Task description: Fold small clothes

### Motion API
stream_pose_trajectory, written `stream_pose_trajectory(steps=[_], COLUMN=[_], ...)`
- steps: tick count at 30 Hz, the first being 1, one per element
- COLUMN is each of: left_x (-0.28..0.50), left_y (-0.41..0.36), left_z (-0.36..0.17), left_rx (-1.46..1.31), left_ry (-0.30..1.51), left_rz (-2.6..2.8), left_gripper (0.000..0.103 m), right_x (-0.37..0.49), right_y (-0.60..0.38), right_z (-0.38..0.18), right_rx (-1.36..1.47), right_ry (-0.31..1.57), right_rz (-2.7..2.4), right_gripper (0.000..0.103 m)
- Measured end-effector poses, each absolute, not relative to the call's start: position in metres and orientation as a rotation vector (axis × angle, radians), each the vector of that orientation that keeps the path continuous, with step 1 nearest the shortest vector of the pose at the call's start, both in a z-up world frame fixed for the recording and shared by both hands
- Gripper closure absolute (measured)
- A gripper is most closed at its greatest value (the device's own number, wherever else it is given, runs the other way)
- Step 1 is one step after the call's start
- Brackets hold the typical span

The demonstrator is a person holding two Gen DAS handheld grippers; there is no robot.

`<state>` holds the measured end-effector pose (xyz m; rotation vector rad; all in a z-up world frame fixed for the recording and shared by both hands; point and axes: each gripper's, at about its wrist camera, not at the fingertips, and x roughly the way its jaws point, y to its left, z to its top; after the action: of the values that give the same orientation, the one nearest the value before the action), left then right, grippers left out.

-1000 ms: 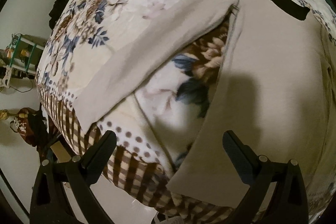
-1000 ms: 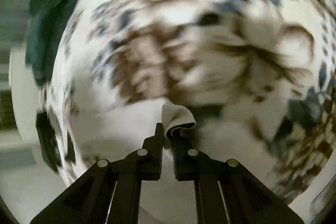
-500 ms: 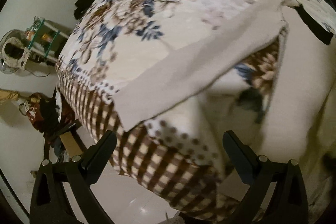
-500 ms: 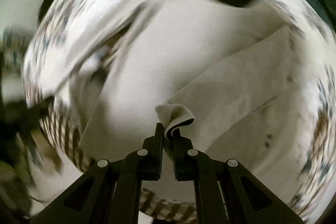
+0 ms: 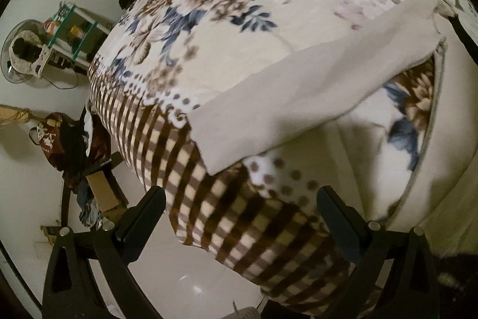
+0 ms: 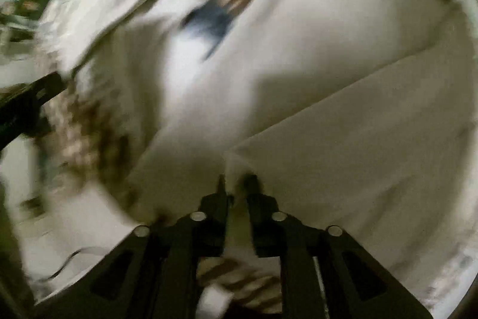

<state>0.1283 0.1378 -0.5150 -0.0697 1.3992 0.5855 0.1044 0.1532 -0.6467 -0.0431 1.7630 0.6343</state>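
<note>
Folded-over cream fabric [image 6: 343, 139] lowered flat, right tongs [image 6: 234, 184] pinching, plush floral blanket [image 5: 239, 5]

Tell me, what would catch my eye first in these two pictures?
Probably the flowered blanket, blue and brown blooms with a brown checked border, filling the left wrist view. A plain cream garment lies slantwise across it, above the wide-open left gripper. In the blurred right wrist view, the right gripper is pinched on a corner of the same pale cloth.
</note>
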Motion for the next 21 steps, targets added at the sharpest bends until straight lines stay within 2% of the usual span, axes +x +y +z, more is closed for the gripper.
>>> stream_pose_trajectory(steps=[1, 2, 8, 14, 17, 18, 19, 20, 21], left_x=[0.127, 0.125, 0.115, 0.104, 0.109, 0.113, 0.116, 0.121, 0.127], left_y=[0.143, 0.151, 0.208, 0.265, 0.276, 0.277, 0.277, 0.275, 0.272], left_z=[-0.515, -0.515, -0.529, -0.577, -0.601, -0.603, -0.602, -0.596, -0.59], left_rx=[-0.083, -0.108, -0.371, -0.92, -1.027, -1.014, -0.997, -0.936, -0.87], left_ry=[1.398, 1.397, 1.397, 1.294, 1.269, 1.264, 1.255, 1.248, 1.252], left_rz=[0.585, 0.588, 0.579, 0.528, 0.559, 0.589, 0.608, 0.648, 0.671], left_gripper=[0.0, 0.0, 0.0, 0.0, 0.01, 0.02, 0.037, 0.049, 0.078], right_x=[0.1, 0.096, 0.073, 0.08, 0.082, 0.092, 0.092, 0.09, 0.089], right_y=[0.147, 0.137, 0.046, -0.018, -0.046, -0.055, -0.061, -0.066, -0.071], right_z=[-0.646, -0.642, -0.642, -0.641, -0.634, -0.63, -0.628, -0.628, -0.628], right_rx=[0.033, 0.113, 0.437, 0.516, 0.559, 0.564, 0.563, 0.558, 0.559], right_ry=[1.77, 1.762, 1.716, 1.657, 1.645, 1.646, 1.648, 1.651, 1.653], right_rz=[0.662, 0.669, 0.38, 0.161, 0.127, 0.123, 0.118, 0.111, 0.111], right_gripper=[0.068, 0.063, 0.06, 0.06, 0.06, 0.06, 0.06, 0.06, 0.06])
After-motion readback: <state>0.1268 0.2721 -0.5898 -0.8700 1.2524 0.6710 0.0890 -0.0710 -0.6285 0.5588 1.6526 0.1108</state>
